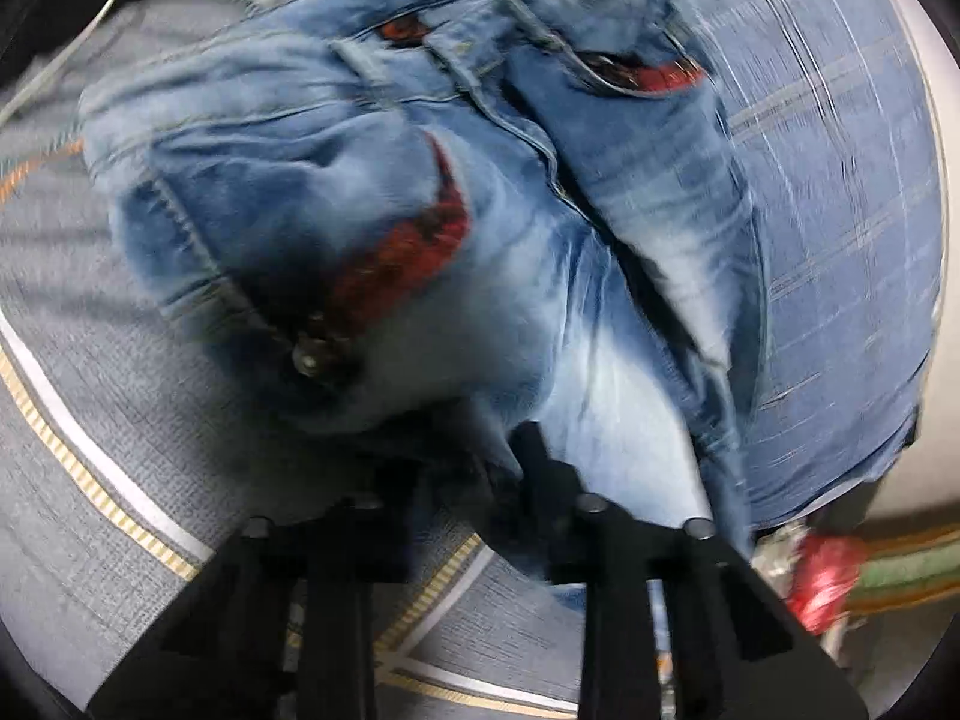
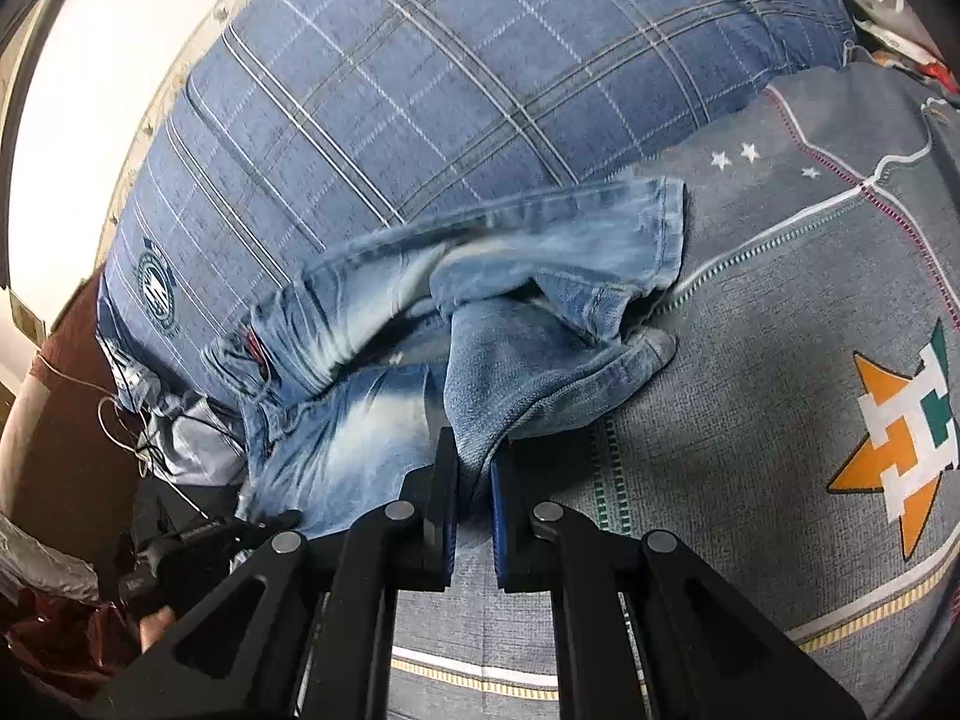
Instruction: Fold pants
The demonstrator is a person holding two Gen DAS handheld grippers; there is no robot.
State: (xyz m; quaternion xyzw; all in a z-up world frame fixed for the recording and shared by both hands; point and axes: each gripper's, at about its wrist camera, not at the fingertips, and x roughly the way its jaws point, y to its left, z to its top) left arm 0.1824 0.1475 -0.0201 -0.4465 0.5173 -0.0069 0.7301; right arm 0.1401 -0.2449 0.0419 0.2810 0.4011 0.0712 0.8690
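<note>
Fingers [image 2: 443, 492] of the right gripper [image 2: 474, 480] are clamped on a fold of the jeans [image 2: 480, 300], which sprawl crumpled across a grey bedspread [image 2: 750, 360], legs running toward the blue plaid pillow [image 2: 420, 90]. Left gripper [image 1: 480, 468] pinches denim near the waistband, by the fly button [image 1: 309, 360]; that view's blurry. Both grippers angle downward.

One pair of jeans [image 2: 480, 324], one plaid pillow [image 2: 456, 72], two tools [image 2: 474, 480].
</note>
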